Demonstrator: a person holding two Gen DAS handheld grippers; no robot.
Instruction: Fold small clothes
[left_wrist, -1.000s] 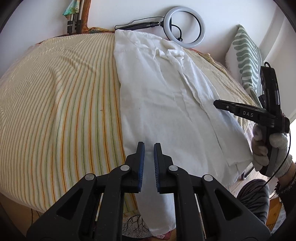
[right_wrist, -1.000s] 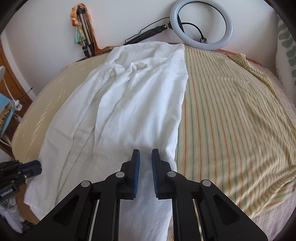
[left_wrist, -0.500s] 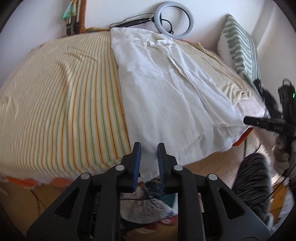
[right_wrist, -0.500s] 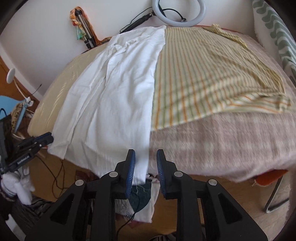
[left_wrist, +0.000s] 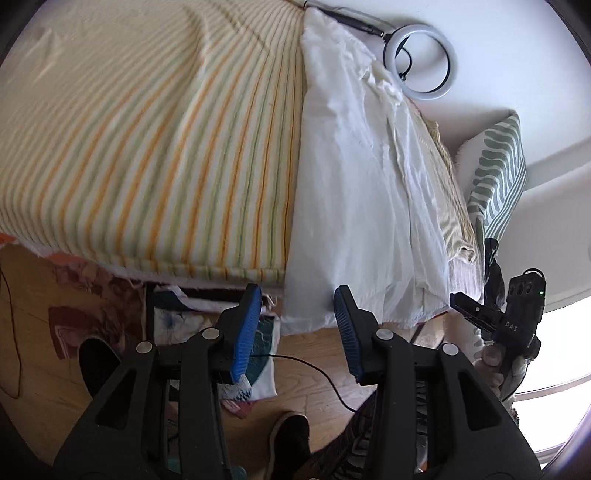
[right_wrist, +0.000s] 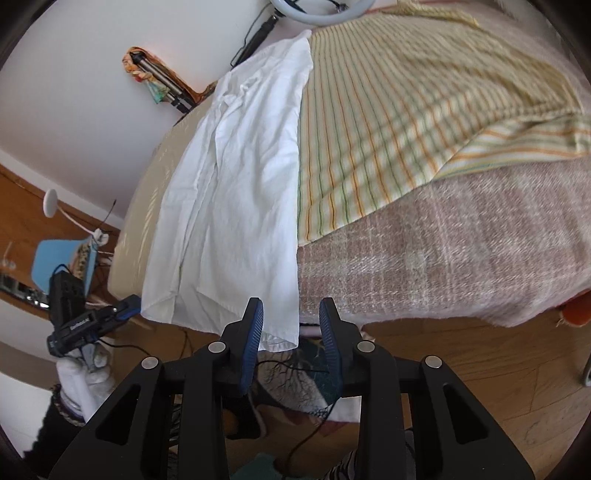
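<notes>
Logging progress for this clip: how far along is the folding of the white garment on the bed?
Done: the white garment lies in a long narrow strip, its sides seemingly folded in, on the striped bedspread, hem hanging over the bed edge. In hand: nothing; the left gripper and right gripper are both open near the hem corners. Left: grasping the hem and folding the strip lengthwise.

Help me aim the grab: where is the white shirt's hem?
The white cotton shirt hem hangs off the striped bed cover's near edge, between the open right gripper fingers.
</notes>
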